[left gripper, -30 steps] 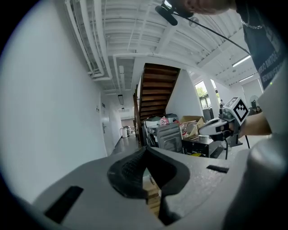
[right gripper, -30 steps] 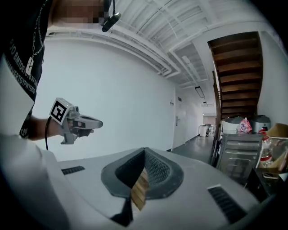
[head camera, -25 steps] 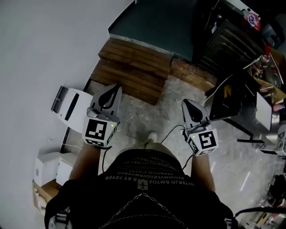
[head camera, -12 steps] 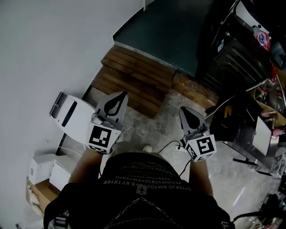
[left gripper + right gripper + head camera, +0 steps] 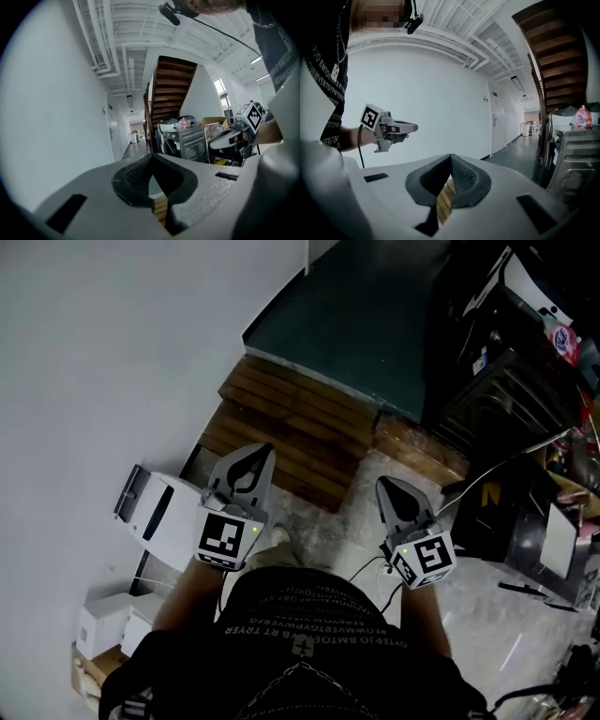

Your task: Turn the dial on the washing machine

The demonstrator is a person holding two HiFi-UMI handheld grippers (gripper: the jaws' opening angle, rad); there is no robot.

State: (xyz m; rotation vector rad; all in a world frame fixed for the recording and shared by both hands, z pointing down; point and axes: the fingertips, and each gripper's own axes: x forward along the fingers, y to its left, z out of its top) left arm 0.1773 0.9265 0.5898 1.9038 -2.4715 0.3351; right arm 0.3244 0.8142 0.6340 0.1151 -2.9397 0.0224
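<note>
We count two grey plastic tongs, the left tongs (image 5: 262, 452) and the right tongs (image 5: 385, 485), one white boxy plastic device (image 5: 159, 517), two small white cartons (image 5: 101, 628), one brown slatted wooden platform (image 5: 295, 423)

Wall (image 5: 112, 352) on the left, with a boxy unit (image 5: 155, 517) and small boxes (image 5: 112, 620) on the floor (image 5: 366, 460) against it. A slatted wooden platform (image 5: 300, 423) lies ahead, appliances (image 5: 506, 390) to its right. The left claw (image 5: 261, 450) hangs just right of the unit, the right claw (image 5: 384, 484) nearer the appliances.
</note>
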